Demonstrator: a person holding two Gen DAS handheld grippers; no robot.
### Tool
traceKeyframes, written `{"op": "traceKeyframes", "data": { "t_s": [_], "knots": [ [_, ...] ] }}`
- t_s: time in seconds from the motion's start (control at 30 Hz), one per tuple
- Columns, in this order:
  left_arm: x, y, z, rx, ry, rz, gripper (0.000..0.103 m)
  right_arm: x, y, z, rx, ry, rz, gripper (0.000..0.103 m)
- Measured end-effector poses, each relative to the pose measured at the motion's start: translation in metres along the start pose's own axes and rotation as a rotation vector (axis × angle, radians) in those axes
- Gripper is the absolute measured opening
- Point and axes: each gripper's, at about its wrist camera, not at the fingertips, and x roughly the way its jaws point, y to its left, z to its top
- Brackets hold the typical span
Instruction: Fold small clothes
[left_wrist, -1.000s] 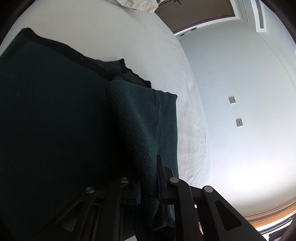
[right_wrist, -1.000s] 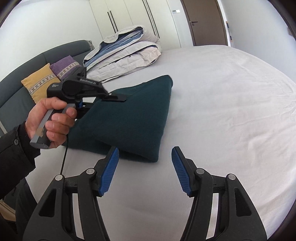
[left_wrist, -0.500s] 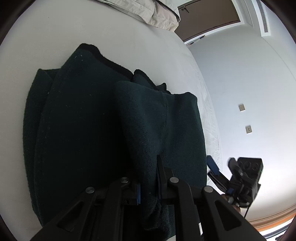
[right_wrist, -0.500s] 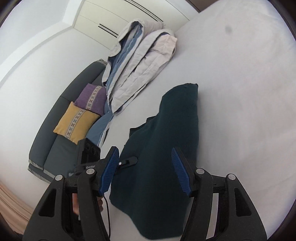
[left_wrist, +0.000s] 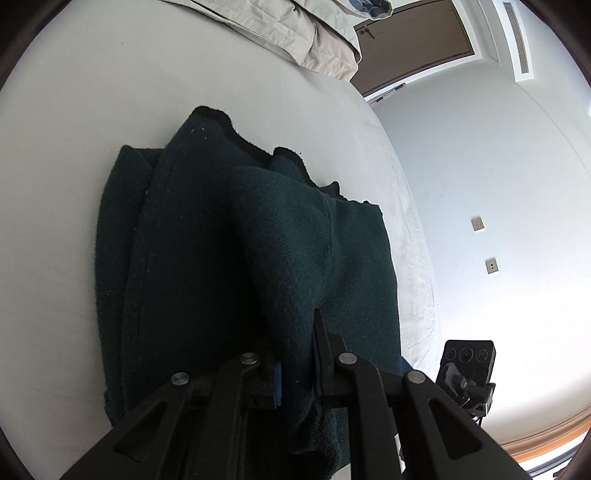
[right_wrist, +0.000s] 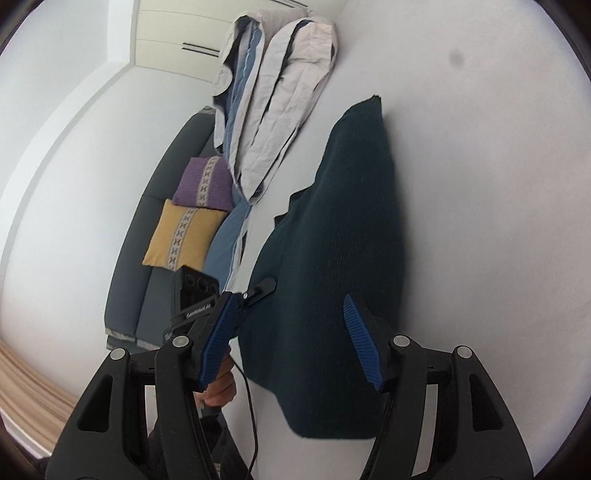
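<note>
Mid-fold: the left gripper (left_wrist: 297, 363) pinches a ridge of the dark green garment (left_wrist: 229, 266) on the bed (left_wrist: 74, 110); the right gripper (right_wrist: 291, 343), half-open and empty, hovers over its near edge, which it should probably grasp next.

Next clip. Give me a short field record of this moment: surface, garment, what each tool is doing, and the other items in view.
surface: white bed sheet
garment: dark green knit garment, partly folded, lying on the sheet
left tool: shut on a raised fold of the garment at its near edge
right tool: open, nothing between its pads; garment lies beyond it
bedding: folded beige and blue quilt on the bed beyond the garment
seating: grey sofa with purple cushion and yellow cushion
fold status: not finished
</note>
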Motion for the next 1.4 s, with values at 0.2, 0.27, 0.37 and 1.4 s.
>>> {"op": "traceKeyframes", "data": {
  "t_s": [0.2, 0.27, 0.37, 1.4],
  "knots": [
    [-0.009, 0.002, -0.007, -0.006, -0.004, 0.003, 0.013, 0.009, 0.017, -0.008, -0.069, 0.014, -0.090, 0.059],
    [-0.014, 0.004, -0.004, -0.014, -0.016, -0.003, 0.013, 0.009, 0.040, -0.006, -0.128, 0.011, -0.082, 0.059],
    [-0.021, 0.003, -0.002, -0.011, -0.040, -0.001, 0.013, 0.021, 0.060, 0.000, -0.184, 0.037, -0.081, 0.059],
    [-0.094, -0.012, -0.033, 0.078, -0.255, 0.110, 0.018, 0.052, 0.072, -0.041, -0.191, 0.068, -0.073, 0.060]
  ]
}}
